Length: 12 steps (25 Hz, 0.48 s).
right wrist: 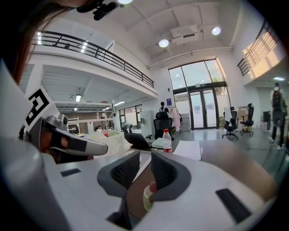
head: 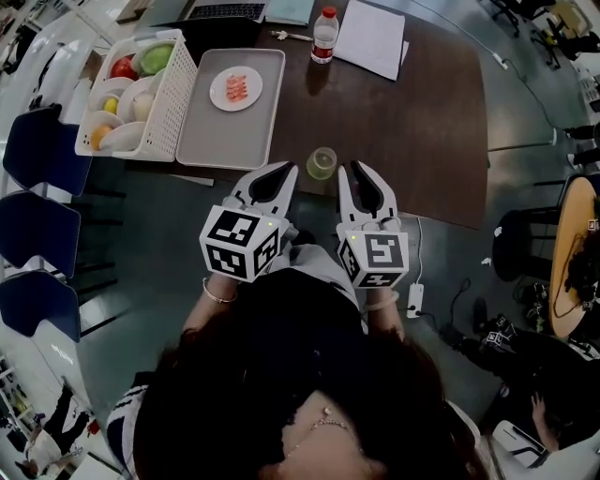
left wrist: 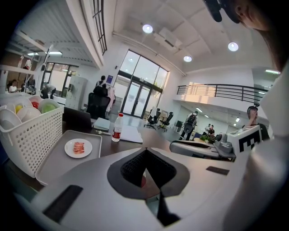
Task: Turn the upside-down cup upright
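The person's dark hair fills the bottom of the head view. A bracelet (head: 217,296) circles the left wrist. Just ahead, both hands hold their tools side by side, each carrying a black-and-white marker cube and pointing away over the near edge of the tabletop (head: 412,122).

The left tool (head: 286,172) is clenched. In the left gripper view its two dark pads meet at the tip (left wrist: 145,151) with nothing between them. The right tool (head: 354,171) is released. In the right gripper view its pads stand a narrow gap apart (right wrist: 145,155) and press on nothing.

The cup (head: 321,163), pale green and see-through, stands on the dark tabletop close to that near edge. It sits between the tips of the two tools and just beside each. From above it isn't clear whether it touches either one or which way its mouth faces. In the right gripper view a pale green part of it (right wrist: 145,198) shows low in the gap, below the pads.

Further back and to the left lies a grey tray (head: 202,141) holding a small white plate (head: 235,88) of pink slices. A white basket (head: 173,103) of bowls and fruit stands against the tray's left side. At the far edge are a red-capped bottle (head: 324,36), white papers (head: 370,37) and a laptop (head: 225,9). Blue chairs (head: 37,150) line the floor to the left.
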### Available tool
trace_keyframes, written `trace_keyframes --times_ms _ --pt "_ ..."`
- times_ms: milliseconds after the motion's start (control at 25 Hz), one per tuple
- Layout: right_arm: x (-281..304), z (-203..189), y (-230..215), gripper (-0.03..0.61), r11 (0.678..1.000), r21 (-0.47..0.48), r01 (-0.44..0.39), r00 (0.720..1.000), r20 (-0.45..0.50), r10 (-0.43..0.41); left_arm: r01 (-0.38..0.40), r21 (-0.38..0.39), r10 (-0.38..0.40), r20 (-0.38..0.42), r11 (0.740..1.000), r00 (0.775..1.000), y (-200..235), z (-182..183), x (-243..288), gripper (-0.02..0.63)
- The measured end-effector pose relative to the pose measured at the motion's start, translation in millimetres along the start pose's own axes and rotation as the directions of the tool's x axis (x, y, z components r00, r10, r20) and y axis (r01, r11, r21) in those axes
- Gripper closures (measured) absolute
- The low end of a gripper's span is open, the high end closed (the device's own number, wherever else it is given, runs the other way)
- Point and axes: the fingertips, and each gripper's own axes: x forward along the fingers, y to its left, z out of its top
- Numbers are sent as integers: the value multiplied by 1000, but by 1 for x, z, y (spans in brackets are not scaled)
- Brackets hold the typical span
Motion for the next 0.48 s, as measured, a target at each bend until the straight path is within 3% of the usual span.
trace_keyframes --times_ms 80,480 --pt "9 -8 1 481 1000 5 -9 1000 -10 9 0 -5 0 -11 1000 1000 6 -2 3 615" --pt "52 -58 0 363 999 -49 -17 991 -134 10 1 -26 -3 -71 1000 997 27 -17 12 615"
